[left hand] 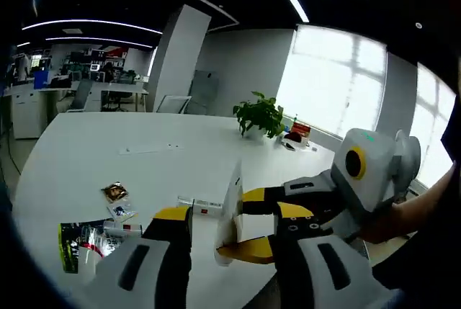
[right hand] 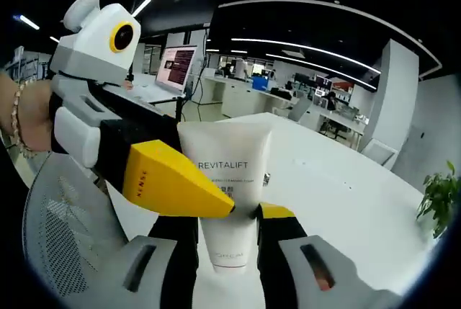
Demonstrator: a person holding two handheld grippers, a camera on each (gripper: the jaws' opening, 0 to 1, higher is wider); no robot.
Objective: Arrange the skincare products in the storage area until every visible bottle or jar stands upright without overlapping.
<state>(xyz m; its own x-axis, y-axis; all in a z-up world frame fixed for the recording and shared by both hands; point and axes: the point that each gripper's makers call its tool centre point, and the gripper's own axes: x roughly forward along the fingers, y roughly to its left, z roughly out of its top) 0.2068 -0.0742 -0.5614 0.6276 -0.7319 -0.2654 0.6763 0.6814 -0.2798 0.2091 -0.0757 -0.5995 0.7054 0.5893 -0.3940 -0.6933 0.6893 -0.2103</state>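
White tube held between both grippers above the table.

The right gripper clamps the tube's lower body; the left gripper pinches its flat end from the side. Small packets lie beyond the left jaw.

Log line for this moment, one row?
left tongs: on tube | right tongs: on tube | white Revitalift tube: held above white table

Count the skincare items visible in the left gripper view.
3, perhaps more hidden: white squeeze tube held between both grippers, small white carton lying behind it, red-capped white bottle lying lower left.
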